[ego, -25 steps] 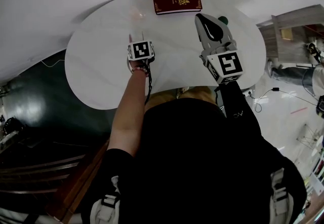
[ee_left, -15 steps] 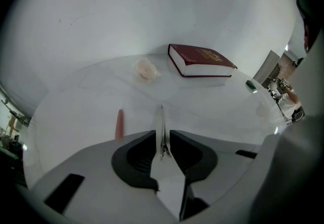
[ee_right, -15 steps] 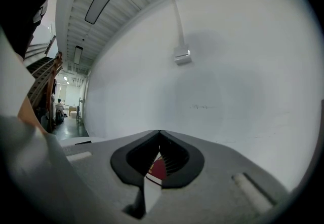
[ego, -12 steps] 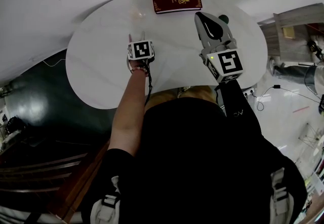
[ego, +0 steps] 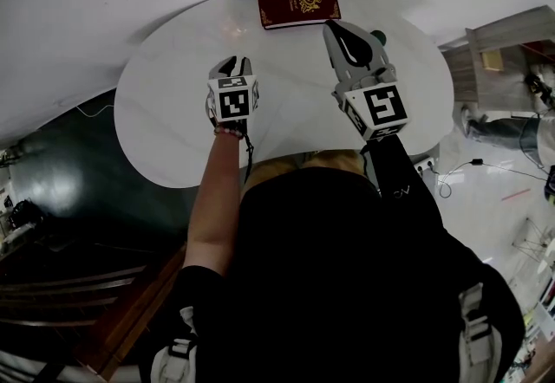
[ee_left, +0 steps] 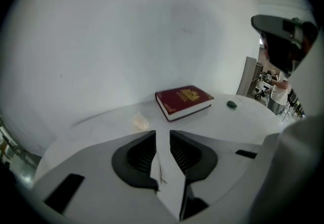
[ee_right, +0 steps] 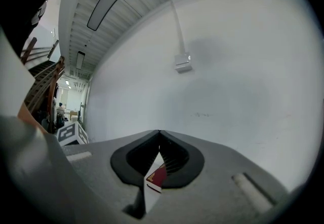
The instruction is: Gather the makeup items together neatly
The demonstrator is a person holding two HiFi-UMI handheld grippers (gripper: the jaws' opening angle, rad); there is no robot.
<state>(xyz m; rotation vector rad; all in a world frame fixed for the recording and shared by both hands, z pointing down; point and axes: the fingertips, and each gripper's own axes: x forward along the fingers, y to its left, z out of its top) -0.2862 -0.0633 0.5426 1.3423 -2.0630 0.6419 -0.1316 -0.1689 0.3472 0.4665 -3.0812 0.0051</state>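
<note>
From the head view, a red book lies at the far edge of the round white surface. A small pale item sits just off the book's near left corner. It is ahead of the tips of the left tongs and apart from them, with bare surface between. A small dark green item lies to the right of the book, close beside the right tongs, whose tips point toward the book's near right corner. In the left gripper view, the left tongs have just been opening and stand a narrow gap apart with nothing between them. The pale item lies beyond the left jaw's tip, nearer than the book, and the green item lies to the book's right, well away from these tongs. In the right gripper view, the right tongs are closed tip to tip and hold nothing. Only a sliver of the book shows through the slit below the tips, and neither small item appears there.
</note>
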